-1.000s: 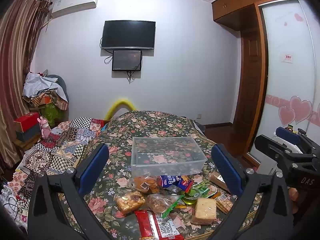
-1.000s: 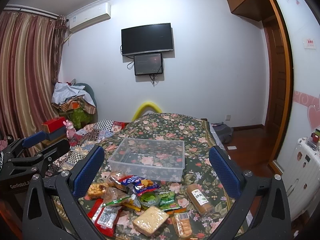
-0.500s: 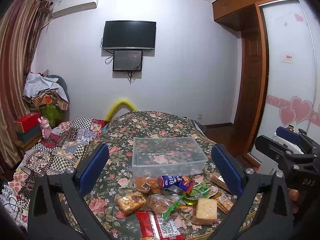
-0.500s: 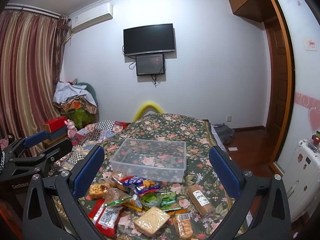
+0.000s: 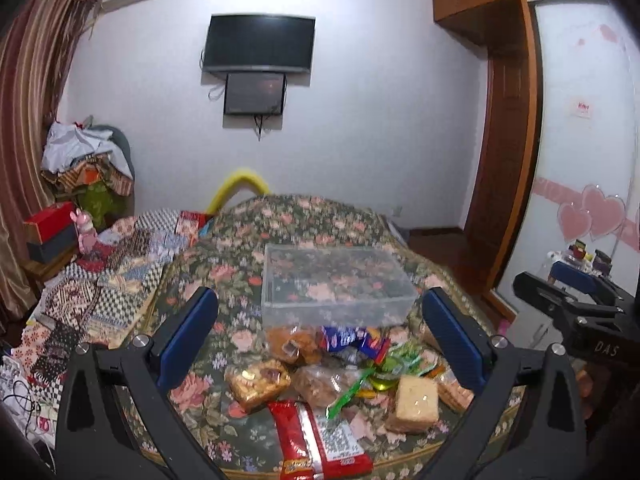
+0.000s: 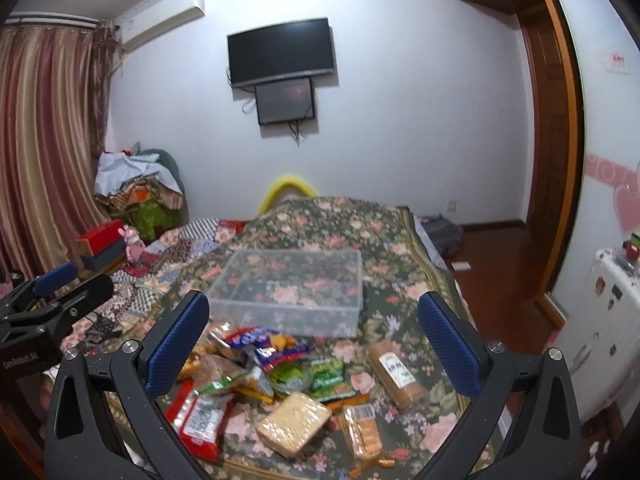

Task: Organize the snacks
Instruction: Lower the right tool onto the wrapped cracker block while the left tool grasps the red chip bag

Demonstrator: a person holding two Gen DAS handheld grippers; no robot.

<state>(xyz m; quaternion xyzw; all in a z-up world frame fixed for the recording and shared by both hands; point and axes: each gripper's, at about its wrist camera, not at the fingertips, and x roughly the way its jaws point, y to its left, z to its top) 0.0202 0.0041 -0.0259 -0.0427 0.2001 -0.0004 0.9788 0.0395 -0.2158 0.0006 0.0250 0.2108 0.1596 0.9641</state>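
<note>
A clear plastic box stands empty on the floral tablecloth. In front of it lies a pile of snacks: a red packet, a square cracker pack, a blue packet, a brown roll pack and others. My left gripper is open and empty above the pile. My right gripper is open and empty above the pile too. Each gripper shows at the edge of the other's view.
The table's floral cloth runs back toward a wall with a TV. A patchwork quilt lies to the left. A white appliance stands at the right, with a wooden door behind.
Both grippers have moved a little forward and tilted down toward the snack pile. Both stay open and empty.
</note>
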